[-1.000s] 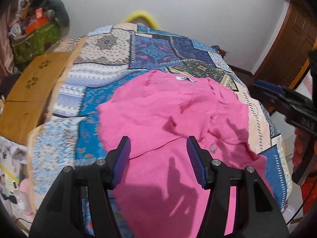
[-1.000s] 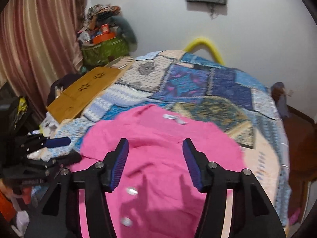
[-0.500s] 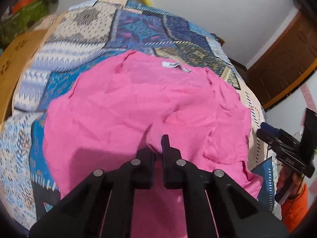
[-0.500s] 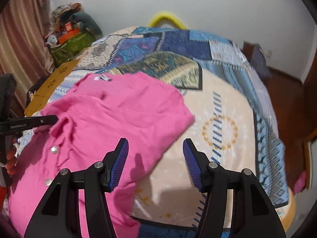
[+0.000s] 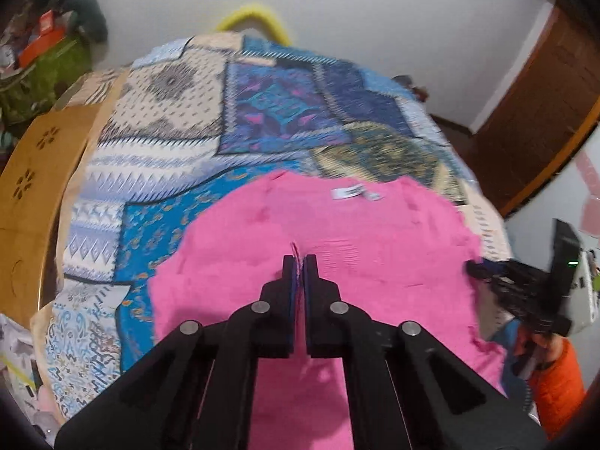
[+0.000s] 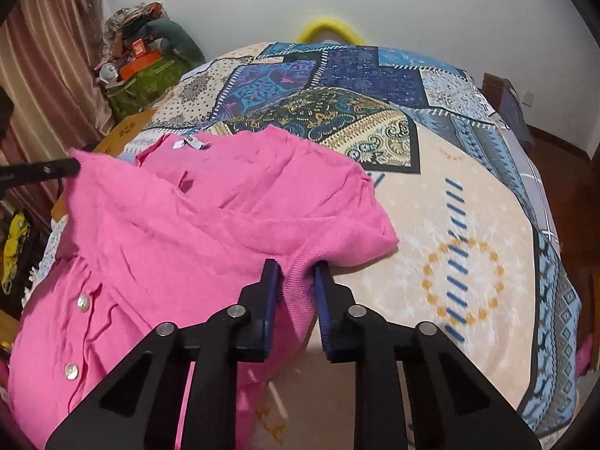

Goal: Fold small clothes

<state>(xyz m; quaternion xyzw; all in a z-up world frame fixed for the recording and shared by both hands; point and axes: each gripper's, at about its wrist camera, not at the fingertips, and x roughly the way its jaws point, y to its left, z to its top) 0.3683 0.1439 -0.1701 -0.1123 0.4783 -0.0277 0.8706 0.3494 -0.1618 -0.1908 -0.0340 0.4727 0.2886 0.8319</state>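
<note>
Pink cardigan [image 6: 195, 225] lies spread on a bed covered by a blue patchwork quilt [image 6: 468, 225], with a white wall behind the bed, a striped curtain [image 6: 41, 75] and a cluttered green box [image 6: 146, 82] beyond the garment's far-left edge, and a wooden door [image 5: 543, 112] on the other side. A white neck label [image 5: 348, 192] sits at the cardigan's far edge, its writing too small to read. The left claw [image 5: 299, 262] is pinched tight on a fold of the cardigan's middle, while the right claw [image 6: 298, 273] is closed partway around its bunched near-right edge.
</note>
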